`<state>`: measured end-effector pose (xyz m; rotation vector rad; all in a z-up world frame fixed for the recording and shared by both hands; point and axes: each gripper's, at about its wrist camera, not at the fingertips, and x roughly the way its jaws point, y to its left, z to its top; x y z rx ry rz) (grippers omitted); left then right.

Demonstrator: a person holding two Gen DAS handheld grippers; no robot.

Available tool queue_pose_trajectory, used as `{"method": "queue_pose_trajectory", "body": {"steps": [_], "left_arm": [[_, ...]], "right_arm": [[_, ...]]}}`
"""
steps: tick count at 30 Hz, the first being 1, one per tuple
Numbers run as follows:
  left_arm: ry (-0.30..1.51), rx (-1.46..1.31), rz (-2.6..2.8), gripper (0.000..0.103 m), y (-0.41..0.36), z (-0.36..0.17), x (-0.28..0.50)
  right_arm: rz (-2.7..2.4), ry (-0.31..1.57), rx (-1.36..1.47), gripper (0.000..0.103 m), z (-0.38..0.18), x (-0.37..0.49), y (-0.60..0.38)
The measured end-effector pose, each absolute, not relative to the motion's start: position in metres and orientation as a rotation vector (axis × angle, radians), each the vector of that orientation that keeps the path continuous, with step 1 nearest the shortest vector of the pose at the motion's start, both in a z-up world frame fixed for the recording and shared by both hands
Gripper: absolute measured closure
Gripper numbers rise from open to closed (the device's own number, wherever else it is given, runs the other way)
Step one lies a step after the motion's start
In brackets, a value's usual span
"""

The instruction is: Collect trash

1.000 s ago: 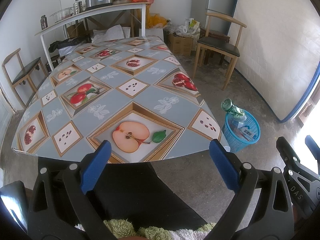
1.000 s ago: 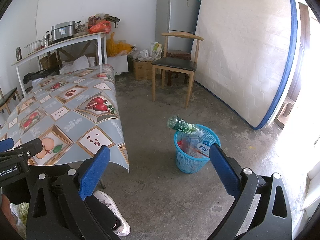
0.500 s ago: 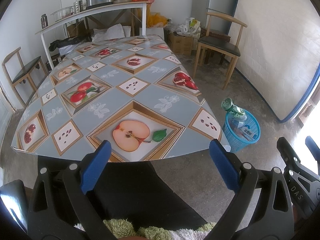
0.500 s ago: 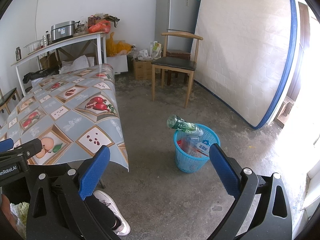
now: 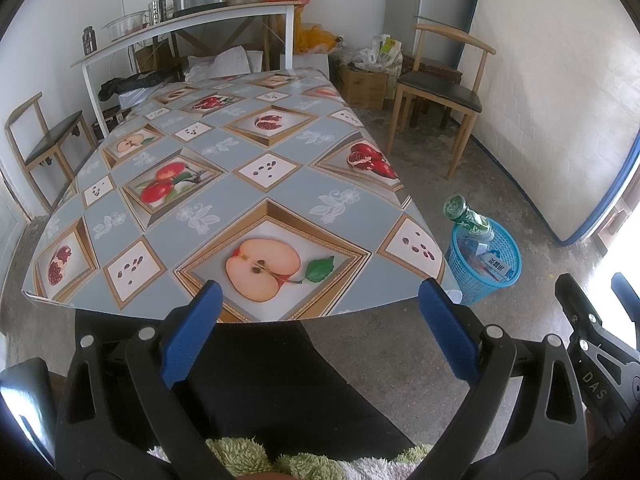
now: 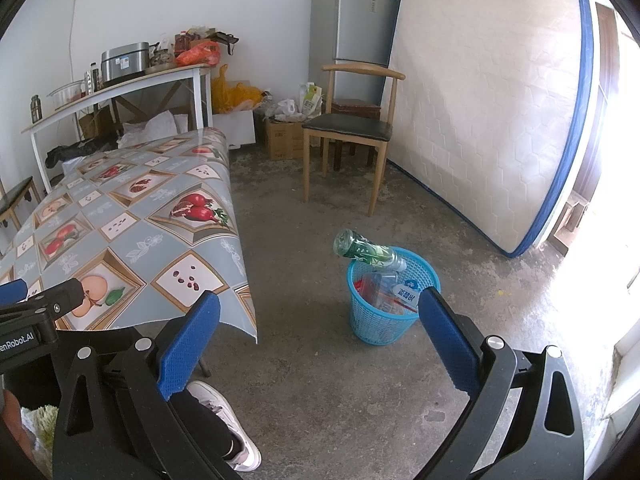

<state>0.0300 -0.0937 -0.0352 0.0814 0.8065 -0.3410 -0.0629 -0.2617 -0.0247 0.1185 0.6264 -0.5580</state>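
Here | left hand-held gripper [image 5: 316, 334] gaping wide, gripping nothing | right hand-held gripper [image 6: 320, 344] likewise spread, empty | counter [image 5: 280, 196] lying ahead | green bottle [image 6: 366, 252] leaning out of blue basket [image 6: 374, 326] on floor beside it

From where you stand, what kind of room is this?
Probably a lived-in room of a home, used for eating and storage. A fruit-print tablecloth covers the table, a fridge stands by the far wall, and a bare mattress leans upright beside it.
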Motion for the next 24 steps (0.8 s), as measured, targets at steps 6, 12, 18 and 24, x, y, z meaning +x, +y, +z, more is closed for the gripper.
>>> {"method": "queue_pose_trajectory", "body": {"steps": [6,12,18,24], "left_arm": [[0.807,0.081,-0.341,0.009,-0.0932,-0.035,0.0302],[0.805,0.081,-0.34,0.009,-0.0923,-0.0343,0.0302],[0.808,0.08,-0.342,0.009,-0.0918,-0.0343,0.0306],[0.806,0.079,-0.342,0.009,-0.0924,-0.0344,0.0308]], "right_arm": [[-0.559,0.626,0.121,0.006,-0.0248,-0.0635,-0.2615],[-0.559,0.624,0.122,0.006,-0.024,-0.0631,-0.2614],[-0.559,0.619,0.12,0.006,-0.0216,-0.0629,-0.261],[-0.56,0.616,0.118,0.006,-0.0218,-0.0622,-0.2594]]}}
